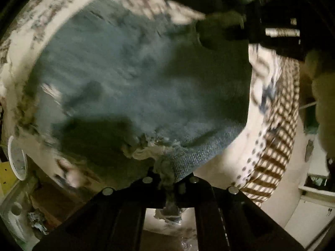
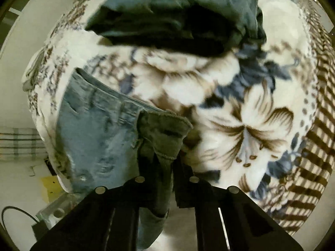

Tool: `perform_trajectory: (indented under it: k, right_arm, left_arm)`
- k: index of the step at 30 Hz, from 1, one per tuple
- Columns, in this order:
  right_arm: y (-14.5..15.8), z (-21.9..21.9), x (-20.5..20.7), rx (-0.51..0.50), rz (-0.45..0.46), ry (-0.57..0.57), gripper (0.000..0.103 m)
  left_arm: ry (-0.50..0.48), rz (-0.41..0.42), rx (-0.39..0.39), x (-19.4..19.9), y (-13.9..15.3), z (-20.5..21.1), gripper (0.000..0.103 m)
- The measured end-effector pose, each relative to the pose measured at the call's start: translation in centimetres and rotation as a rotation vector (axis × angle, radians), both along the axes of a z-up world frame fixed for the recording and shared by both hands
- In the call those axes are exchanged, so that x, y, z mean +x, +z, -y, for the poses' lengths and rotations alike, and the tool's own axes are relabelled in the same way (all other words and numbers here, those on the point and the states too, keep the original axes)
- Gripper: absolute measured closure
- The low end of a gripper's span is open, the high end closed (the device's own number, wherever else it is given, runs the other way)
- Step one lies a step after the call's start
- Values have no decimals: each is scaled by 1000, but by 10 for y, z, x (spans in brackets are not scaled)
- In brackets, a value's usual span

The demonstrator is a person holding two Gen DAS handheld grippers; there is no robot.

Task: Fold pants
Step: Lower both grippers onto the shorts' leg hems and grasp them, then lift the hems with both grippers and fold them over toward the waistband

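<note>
The pants are blue denim jeans (image 1: pixel 129 79) lying on a floral blanket (image 1: pixel 209 12). In the left wrist view my left gripper (image 1: pixel 170 185) is shut on a frayed hem of the jeans, and the denim spreads out ahead of it. In the right wrist view my right gripper (image 2: pixel 167 167) is shut on a bunched edge of the jeans (image 2: pixel 98 129), with the light denim hanging to its left. The right gripper and hand also show in the left wrist view (image 1: pixel 272 29) at the upper right.
A dark folded garment (image 2: pixel 175 21) lies at the far side of the blanket (image 2: pixel 261 115). The blanket's checked border (image 2: pixel 320 146) runs along the right. A white round object (image 1: pixel 17 156) and a yellow thing (image 2: pixel 50 186) sit off the bed at the left.
</note>
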State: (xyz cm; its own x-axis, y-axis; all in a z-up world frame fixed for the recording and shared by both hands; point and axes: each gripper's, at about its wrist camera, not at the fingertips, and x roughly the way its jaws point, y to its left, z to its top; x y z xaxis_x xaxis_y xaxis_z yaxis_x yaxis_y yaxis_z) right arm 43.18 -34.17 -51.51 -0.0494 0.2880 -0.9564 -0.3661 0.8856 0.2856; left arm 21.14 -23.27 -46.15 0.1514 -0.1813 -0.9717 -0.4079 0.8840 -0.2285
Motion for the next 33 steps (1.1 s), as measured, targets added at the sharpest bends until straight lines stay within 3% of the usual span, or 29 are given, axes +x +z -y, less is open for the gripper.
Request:
perform_trajectory:
  k: [1, 6, 9, 14, 18, 24, 25, 27, 29, 31, 33]
  right_arm:
    - [7, -5, -1, 0, 4, 0, 93]
    - [56, -43, 0, 14, 28, 12, 93]
    - [81, -91, -5, 13, 55, 35, 93]
    - [101, -181, -2, 9, 81, 62, 93]
    - [87, -251, -2, -33, 83, 87, 93]
    - [25, -336, 4, -148, 57, 117, 90]
    - [15, -340, 5, -157, 50, 114, 86]
    - [1, -348, 8, -153, 15, 105, 69]
    - [-3, -351, 8, -149, 9, 94, 33]
    - [-3, -351, 8, -145, 13, 91, 29]
    - [0, -351, 5, -155, 26, 102, 28]
  left_arm:
    - [7, 12, 3, 9, -7, -16, 100]
    - [86, 60, -25, 7, 19, -79, 100]
    - [130, 89, -33, 3, 33, -128, 100]
    - [187, 101, -39, 0, 30, -211, 100]
    - [202, 84, -31, 1, 2, -272, 100]
    - [187, 17, -56, 9, -50, -323, 94]
    - [191, 10, -57, 10, -55, -328, 92]
    - [214, 12, -55, 8, -59, -338, 79]
    - [223, 12, -61, 6, -62, -343, 61]
    - [224, 6, -40, 6, -62, -346, 43]
    - [223, 10, -12, 6, -56, -344, 39]
